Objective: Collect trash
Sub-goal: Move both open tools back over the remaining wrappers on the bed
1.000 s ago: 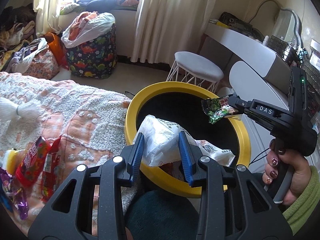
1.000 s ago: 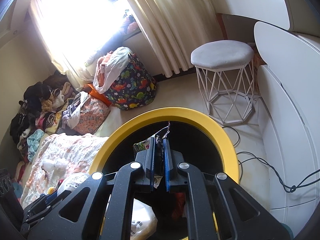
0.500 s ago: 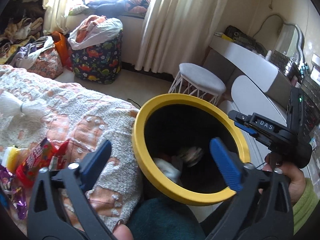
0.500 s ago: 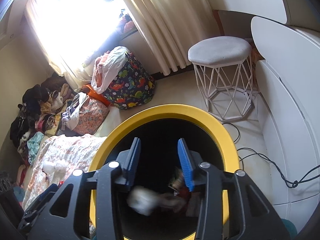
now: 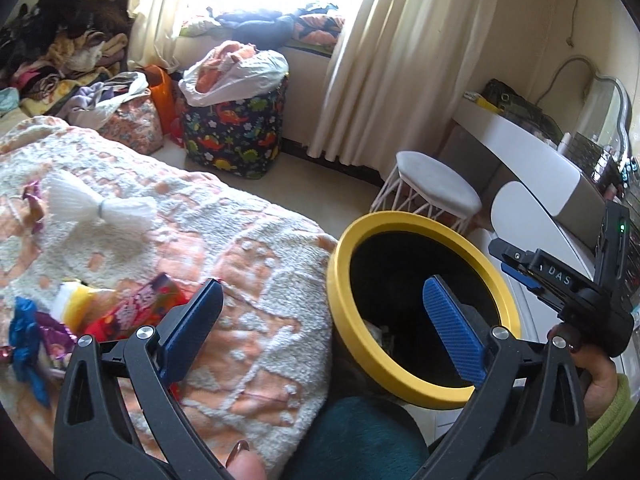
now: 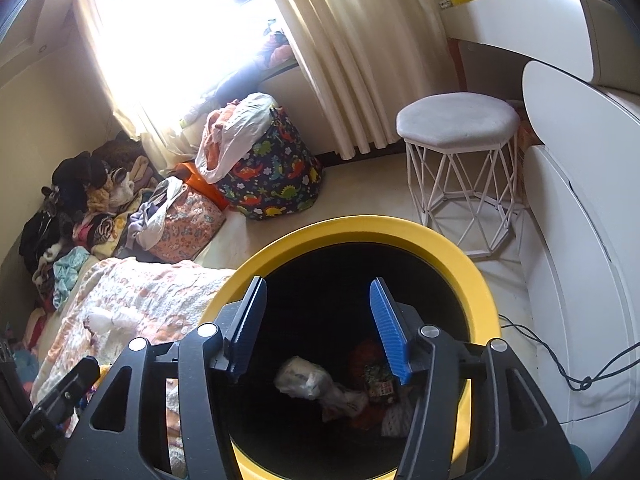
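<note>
A black bin with a yellow rim (image 5: 404, 222) (image 6: 360, 228) stands beside the bed. A white plastic bag (image 6: 304, 378) and a green snack wrapper (image 6: 380, 380) lie at its bottom among other trash. My left gripper (image 5: 324, 320) is open and empty, straddling the bin's left rim and the bedspread. My right gripper (image 6: 318, 320) is open and empty above the bin mouth; it also shows in the left wrist view (image 5: 516, 266). Red snack packets (image 5: 136, 312), a yellow-and-white item (image 5: 74, 300) and blue and purple wrappers (image 5: 28, 340) lie on the bed at left.
The bed has a peach and white blanket (image 5: 160, 220) with a white tassel (image 5: 100, 208) on it. A white wire stool (image 6: 460, 128), a white desk (image 6: 560, 20), a dinosaur-print bag (image 6: 276, 184) and clothes piles (image 6: 80, 208) stand around. A cable (image 6: 560, 372) lies on the floor.
Both grippers opened and dropped their loads into the bin: the left let go of the white plastic bag, the right the green wrapper. The left view has swung left toward the bed.
</note>
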The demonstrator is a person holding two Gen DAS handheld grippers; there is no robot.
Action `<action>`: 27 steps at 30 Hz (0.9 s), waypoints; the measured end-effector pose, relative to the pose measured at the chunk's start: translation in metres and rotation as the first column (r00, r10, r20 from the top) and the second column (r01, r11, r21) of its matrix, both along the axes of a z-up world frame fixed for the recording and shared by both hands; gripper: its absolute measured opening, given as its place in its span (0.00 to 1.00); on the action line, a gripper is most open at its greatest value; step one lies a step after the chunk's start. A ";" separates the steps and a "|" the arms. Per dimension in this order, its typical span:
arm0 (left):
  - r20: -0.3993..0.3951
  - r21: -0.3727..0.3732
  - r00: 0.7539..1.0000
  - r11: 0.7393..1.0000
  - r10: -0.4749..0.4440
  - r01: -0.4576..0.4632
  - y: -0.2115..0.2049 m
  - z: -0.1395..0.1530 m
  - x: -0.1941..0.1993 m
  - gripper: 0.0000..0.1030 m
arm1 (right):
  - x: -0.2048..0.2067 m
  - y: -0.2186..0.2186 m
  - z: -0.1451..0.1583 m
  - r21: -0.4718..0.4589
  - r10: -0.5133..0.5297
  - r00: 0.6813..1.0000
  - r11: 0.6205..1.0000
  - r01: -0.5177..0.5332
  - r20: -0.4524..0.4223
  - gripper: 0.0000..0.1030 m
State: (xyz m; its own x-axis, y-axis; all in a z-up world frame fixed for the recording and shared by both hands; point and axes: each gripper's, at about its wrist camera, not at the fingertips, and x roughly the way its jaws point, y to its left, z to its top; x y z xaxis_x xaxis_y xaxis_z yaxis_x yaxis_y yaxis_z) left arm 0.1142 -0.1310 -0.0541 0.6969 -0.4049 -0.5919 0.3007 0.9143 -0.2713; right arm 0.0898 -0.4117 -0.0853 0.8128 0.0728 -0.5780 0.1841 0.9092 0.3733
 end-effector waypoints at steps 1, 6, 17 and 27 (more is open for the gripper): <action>0.005 -0.001 1.000 1.000 0.007 -0.007 0.003 0.002 -0.001 0.89 | -0.001 0.003 0.001 -0.003 0.005 1.000 1.000 -0.005 0.004 0.51; 0.025 0.001 0.999 0.999 0.037 -0.037 0.014 0.007 -0.005 0.89 | -0.002 0.017 0.006 -0.015 0.035 0.999 0.999 -0.035 0.015 0.53; 0.056 -0.014 0.993 0.994 0.105 -0.105 0.042 0.018 -0.009 0.89 | -0.006 0.048 0.017 -0.043 0.110 0.993 0.993 -0.109 0.040 0.54; 0.065 -0.038 0.986 0.988 0.155 -0.153 0.063 0.024 -0.012 0.89 | -0.008 0.067 0.024 -0.068 0.160 0.986 0.985 -0.156 0.055 0.54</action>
